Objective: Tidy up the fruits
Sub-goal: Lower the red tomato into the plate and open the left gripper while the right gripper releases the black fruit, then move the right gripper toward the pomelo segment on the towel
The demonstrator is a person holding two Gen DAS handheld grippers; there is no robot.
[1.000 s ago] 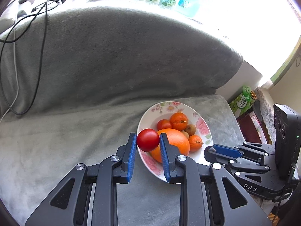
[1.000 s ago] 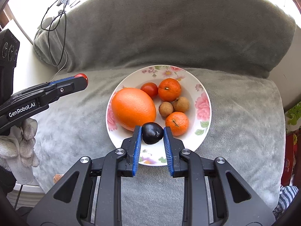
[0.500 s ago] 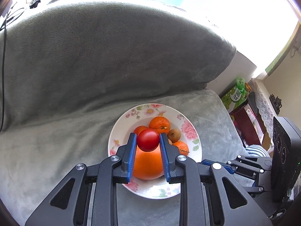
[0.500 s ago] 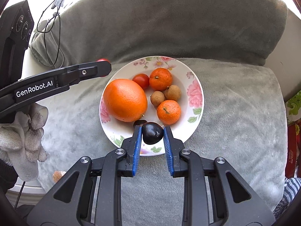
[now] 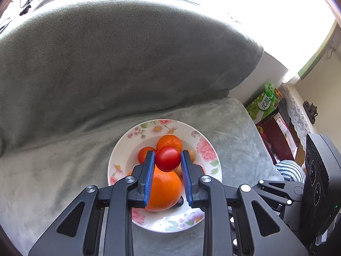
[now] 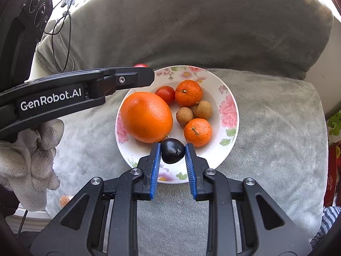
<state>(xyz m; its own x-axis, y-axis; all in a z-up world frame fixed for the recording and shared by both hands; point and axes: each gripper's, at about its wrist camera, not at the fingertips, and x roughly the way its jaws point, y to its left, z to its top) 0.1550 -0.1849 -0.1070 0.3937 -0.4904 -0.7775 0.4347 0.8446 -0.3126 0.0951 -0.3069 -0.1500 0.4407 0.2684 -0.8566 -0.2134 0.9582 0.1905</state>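
Left wrist view: the left claw [image 5: 167,163] is clamped on a glossy round red tomato [image 5: 167,158] above the flowered white plate [image 5: 204,147] on grey plush fabric [image 5: 64,160]. The right claw [image 6: 172,154] grips a dark, smooth plum-like fruit [image 6: 172,150] at the plate's near edge — beside a large dimpled orange [image 6: 146,117].

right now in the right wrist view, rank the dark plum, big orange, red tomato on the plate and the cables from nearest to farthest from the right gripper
1. Dark plum, clamped in the right gripper.
2. Big orange, just beyond, left side of the plate.
3. Red tomato, behind the orange.
4. Cables, far upper left, off the plate.
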